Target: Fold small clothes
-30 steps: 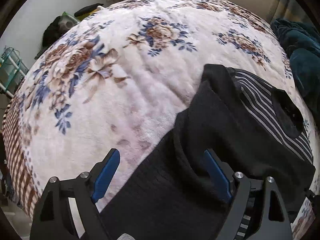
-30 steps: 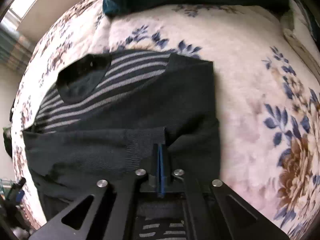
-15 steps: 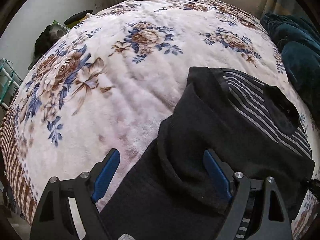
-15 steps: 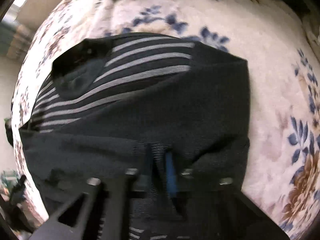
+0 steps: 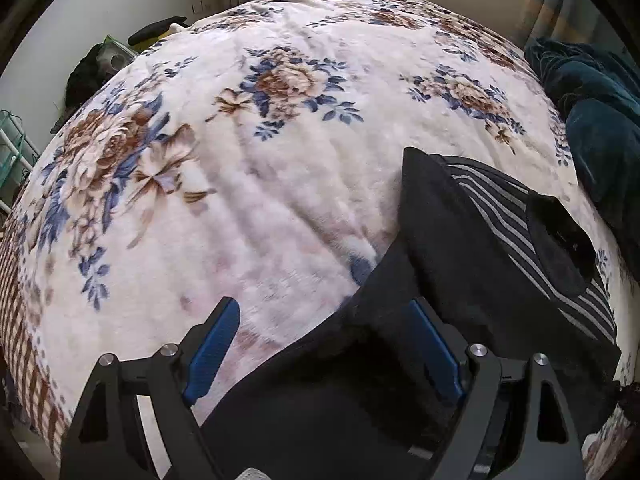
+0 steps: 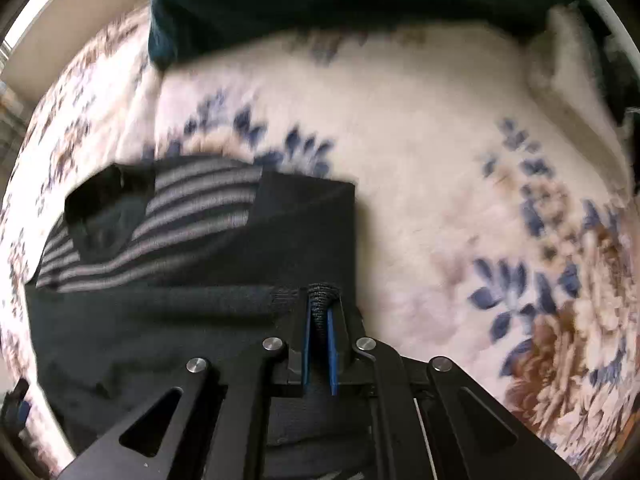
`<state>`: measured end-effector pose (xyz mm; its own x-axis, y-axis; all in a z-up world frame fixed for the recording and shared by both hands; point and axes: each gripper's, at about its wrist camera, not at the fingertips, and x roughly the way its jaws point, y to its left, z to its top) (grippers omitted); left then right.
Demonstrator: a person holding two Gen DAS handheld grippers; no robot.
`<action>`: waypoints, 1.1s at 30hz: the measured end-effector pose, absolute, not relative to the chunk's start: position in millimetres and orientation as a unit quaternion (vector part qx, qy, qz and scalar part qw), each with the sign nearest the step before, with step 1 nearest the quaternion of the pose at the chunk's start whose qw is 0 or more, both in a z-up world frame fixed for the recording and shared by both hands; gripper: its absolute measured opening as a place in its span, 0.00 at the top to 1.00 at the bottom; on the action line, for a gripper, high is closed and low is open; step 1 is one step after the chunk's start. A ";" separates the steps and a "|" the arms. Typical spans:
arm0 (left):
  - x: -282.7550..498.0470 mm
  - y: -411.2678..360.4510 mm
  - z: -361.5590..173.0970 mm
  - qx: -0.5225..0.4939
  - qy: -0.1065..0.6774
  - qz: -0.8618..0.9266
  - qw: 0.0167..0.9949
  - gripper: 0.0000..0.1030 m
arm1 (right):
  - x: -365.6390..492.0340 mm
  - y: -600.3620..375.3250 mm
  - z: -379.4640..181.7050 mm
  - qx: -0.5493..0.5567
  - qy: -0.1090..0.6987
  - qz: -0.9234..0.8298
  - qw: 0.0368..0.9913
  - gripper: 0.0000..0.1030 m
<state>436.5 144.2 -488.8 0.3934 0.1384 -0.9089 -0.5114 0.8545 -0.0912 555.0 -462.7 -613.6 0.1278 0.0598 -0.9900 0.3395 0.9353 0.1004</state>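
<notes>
A: Where is the sweater (image 6: 192, 280) in the right wrist view?

B: It lies on the floral blanket (image 6: 440, 200), mostly ahead and to the left of the right gripper (image 6: 320, 304). Its black collar and grey stripes are at the far left, and a plain black fold covers the stripes nearer the gripper.

A: What are the right gripper's jaws doing?

B: They stand very close together, clamped on a ribbed roll of the sweater's knit that pokes out past the blue pads (image 6: 306, 344). They have just been opening a little, yet the knit is pinched between them.

A: How clear is that view?

B: The blanket and stripes are smeared by motion blur. The sweater's near part disappears under the gripper's frame, so I cannot see its full outline. A dark teal cloth (image 6: 320, 4) well ahead is cut off at the top edge.

A: And the left gripper (image 5: 332, 324)?

B: Its jaws are spread wide apart. The left finger is over bare blanket (image 5: 280, 160); the right finger sits against a black fold of the sweater (image 5: 460, 260), partly hidden by it. Whether that pad touches the cloth I cannot tell. The sweater runs from between the fingers to ahead on the right, its lower part hidden below the frame.
</notes>
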 end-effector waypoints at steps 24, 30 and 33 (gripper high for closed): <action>417.0 152.4 -548.8 -0.199 0.568 0.186 0.777 0.14 | 672.2 -77.6 -647.7 0.034 0.682 0.326 0.654 0.64; 415.3 157.0 -551.3 -0.214 0.566 0.175 0.777 0.12 | 673.5 -104.6 -630.9 0.054 0.652 0.287 0.699 0.93; 417.2 157.5 -551.2 -0.211 0.569 0.171 0.776 0.11 | 679.4 -125.2 -626.9 0.092 0.660 0.279 0.691 0.93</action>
